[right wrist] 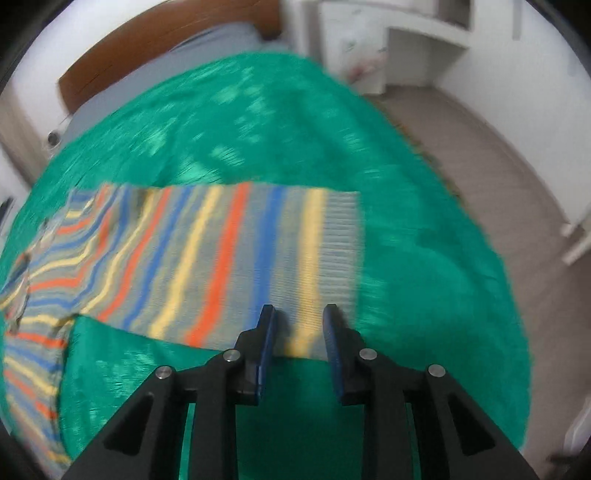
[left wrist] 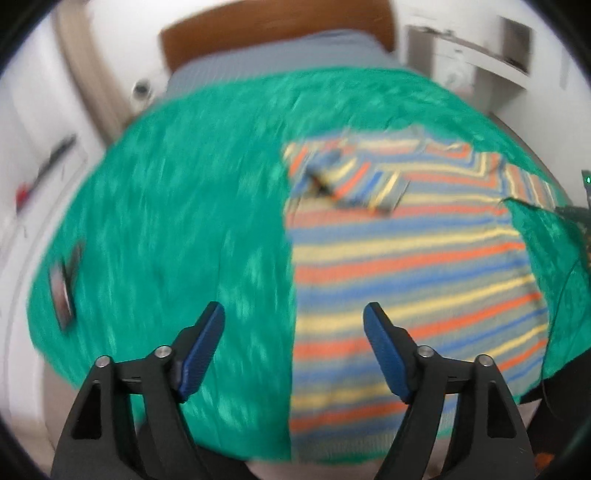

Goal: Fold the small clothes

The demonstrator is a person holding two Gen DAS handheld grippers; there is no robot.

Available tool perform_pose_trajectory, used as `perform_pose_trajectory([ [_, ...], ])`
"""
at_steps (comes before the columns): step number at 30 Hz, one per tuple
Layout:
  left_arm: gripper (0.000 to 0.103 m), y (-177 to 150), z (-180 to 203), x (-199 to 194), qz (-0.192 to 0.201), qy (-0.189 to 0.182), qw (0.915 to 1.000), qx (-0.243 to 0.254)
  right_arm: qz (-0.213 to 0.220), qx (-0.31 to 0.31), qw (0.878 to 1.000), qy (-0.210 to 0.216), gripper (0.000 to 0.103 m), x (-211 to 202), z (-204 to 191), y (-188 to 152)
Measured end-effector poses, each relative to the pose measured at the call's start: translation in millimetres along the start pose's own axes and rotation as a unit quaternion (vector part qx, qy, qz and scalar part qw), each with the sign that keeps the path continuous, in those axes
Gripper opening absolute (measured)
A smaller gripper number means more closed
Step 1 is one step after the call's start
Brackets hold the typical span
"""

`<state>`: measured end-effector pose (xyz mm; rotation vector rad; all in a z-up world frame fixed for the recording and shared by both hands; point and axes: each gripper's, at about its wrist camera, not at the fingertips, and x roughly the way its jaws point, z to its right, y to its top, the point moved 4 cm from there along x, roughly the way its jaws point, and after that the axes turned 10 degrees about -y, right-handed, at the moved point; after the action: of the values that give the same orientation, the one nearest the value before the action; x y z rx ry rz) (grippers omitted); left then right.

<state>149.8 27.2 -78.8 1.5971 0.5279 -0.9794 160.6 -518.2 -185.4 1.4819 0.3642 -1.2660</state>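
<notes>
A small striped sweater (left wrist: 406, 266), orange, blue and yellow on grey, lies flat on a green blanket (left wrist: 177, 206). One sleeve is folded across its chest near the collar. My left gripper (left wrist: 294, 310) is open and empty above the sweater's left edge. In the right wrist view the other sleeve (right wrist: 236, 258) stretches out over the blanket (right wrist: 424, 277). My right gripper (right wrist: 299, 312) is open, its fingertips just above the ribbed cuff end, holding nothing.
The blanket covers a bed with a brown headboard (left wrist: 280, 29). A dark flat object (left wrist: 64, 291) lies at the blanket's left edge. White furniture (right wrist: 388, 44) and bare floor (right wrist: 498, 177) are to the right of the bed.
</notes>
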Motion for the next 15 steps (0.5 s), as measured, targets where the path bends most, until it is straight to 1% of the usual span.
perform_pose_trajectory([
  [1, 0.084, 12.2, 7.2, 3.2, 0.008, -0.003, 0.9997, 0.024, 0.012, 0.005, 1.0, 0.001, 0.032, -11.0, 4.1, -5.7],
  [2, 0.084, 26.5, 17.3, 9.9, 0.019, -0.007, 0.9982, 0.056, 0.018, 0.011, 1.0, 0.015, 0.033, -19.3, 6.1, -10.1],
  [3, 0.084, 40.7, 28.1, 21.0, 0.027, -0.013, 0.9955, 0.09, 0.024, 0.019, 0.999, 0.033, 0.034, -30.4, 8.0, -17.5],
  [4, 0.084, 56.2, 41.6, 38.6, 0.029, -0.026, 0.9911, 0.127, 0.028, 0.024, 0.998, 0.046, 0.038, -40.3, 8.7, -24.2],
  [5, 0.084, 66.3, 50.5, 54.1, 0.024, -0.043, 0.988, 0.146, 0.034, 0.028, 0.997, 0.059, 0.042, -50.3, 8.9, -34.3],
  [7, 0.083, 85.0, 62.6, 86.7, 0.006, -0.081, 0.9837, 0.161, 0.043, 0.026, 0.996, 0.075, 0.047, -67.7, 6.6, -54.5],
  [8, 0.082, 94.2, 68.7, 110.7, -0.015, -0.099, 0.9808, 0.167, 0.047, 0.022, 0.996, 0.079, 0.048, -75.0, 3.0, -65.7],
  [9, 0.08, 98.1, 73.0, 126.9, -0.029, -0.104, 0.9789, 0.173, 0.051, 0.015, 0.995, 0.081, 0.048, -83.0, 1.6, -77.8],
  [11, 0.077, 100.5, 81.5, 160.0, -0.061, -0.101, 0.9739, 0.194, 0.054, 0.005, 0.995, 0.082, 0.049, -90.9, -5.6, -97.8],
  [13, 0.073, 95.2, 81.2, 186.8, -0.088, -0.086, 0.9697, 0.211, 0.055, 0.004, 0.995, 0.085, 0.049, -95.4, -8.9, -109.0],
  [15, 0.071, 87.7, 76.0, 200.7, -0.108, -0.083, 0.968, 0.211, 0.059, 0.004, 0.995, 0.084, 0.049, -102.0, -11.3, -121.3],
])
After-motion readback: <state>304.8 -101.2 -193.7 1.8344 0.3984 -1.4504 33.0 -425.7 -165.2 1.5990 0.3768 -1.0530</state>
